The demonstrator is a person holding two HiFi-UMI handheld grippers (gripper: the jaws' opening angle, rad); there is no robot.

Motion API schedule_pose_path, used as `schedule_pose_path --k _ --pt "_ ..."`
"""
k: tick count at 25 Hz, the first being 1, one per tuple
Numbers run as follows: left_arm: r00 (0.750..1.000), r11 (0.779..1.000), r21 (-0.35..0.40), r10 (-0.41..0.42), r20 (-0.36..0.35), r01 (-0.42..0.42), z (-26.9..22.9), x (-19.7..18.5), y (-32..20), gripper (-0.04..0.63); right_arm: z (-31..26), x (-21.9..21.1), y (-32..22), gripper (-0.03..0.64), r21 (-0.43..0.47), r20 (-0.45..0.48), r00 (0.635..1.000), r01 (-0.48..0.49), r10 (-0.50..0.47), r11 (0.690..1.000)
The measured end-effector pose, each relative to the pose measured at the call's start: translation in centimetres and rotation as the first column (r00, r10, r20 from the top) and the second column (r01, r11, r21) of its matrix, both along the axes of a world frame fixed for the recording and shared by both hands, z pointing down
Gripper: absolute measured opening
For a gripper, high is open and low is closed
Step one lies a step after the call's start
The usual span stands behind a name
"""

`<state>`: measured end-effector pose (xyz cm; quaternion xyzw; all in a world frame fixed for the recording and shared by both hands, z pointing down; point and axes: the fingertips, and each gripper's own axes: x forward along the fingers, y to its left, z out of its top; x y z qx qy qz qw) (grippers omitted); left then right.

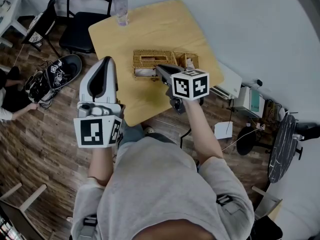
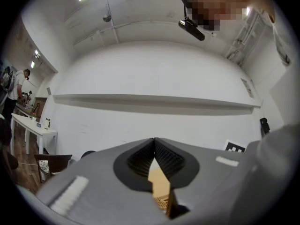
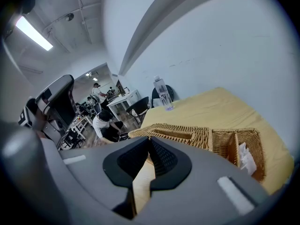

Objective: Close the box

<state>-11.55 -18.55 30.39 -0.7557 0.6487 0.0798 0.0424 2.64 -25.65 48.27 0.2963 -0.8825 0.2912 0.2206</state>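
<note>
Wicker box (image 1: 151,63) sits mid-counter (image 1: 150,29), toward my near edge; the part at its right end is open on top, with something white inside. My right tool (image 1: 159,68), jaws together and empty, points down at the box's near side. My left tool (image 1: 106,60), jaws together and empty, is well apart at the counter's left. Bottle (image 1: 120,8) stands at the far edge.

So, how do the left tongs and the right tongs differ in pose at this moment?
The left tongs point about level, at the white wall; the right tongs tilt down toward the wicker box. In the head view the left tongs are by the left edge of the table, apart from the box; the right tongs are close to its near side. Both are shut, with nothing between them.
</note>
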Motion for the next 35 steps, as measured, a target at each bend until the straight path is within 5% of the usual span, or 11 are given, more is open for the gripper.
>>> schedule_pose_path --k 35 --pt "1.000 1.000 -0.023 -0.006 0.023 0.006 0.4 -0.1 0.4 0.058 7.4 0.6 1.5 0.017 -0.072 -0.099 0.995 -0.027 0.020 0.997"
